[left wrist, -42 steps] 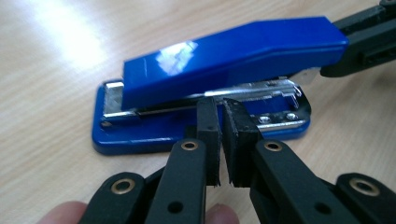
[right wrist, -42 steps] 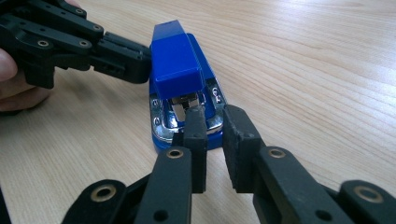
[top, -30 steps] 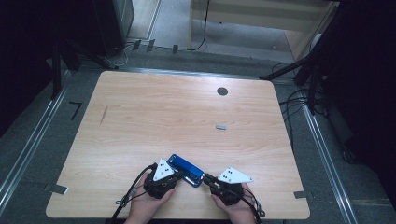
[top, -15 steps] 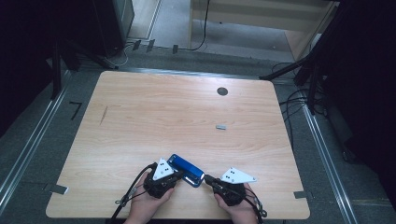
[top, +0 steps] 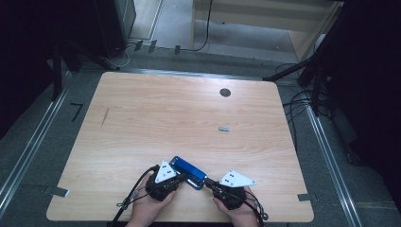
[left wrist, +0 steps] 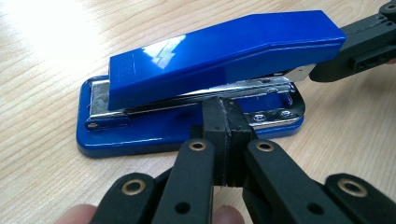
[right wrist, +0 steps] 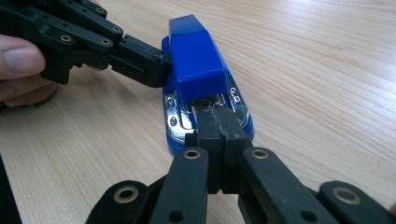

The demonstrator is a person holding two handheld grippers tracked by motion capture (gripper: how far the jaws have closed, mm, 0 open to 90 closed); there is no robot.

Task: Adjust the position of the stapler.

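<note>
While both closed, empty tools press the blue stapler (left wrist: 205,84), left tool (left wrist: 227,140) at its side, right tool (right wrist: 219,140) at its rear, steady pressure seems best.

Wooden table (top: 142,123), small grey piece (top: 223,128), dark disc (top: 225,92)
</note>
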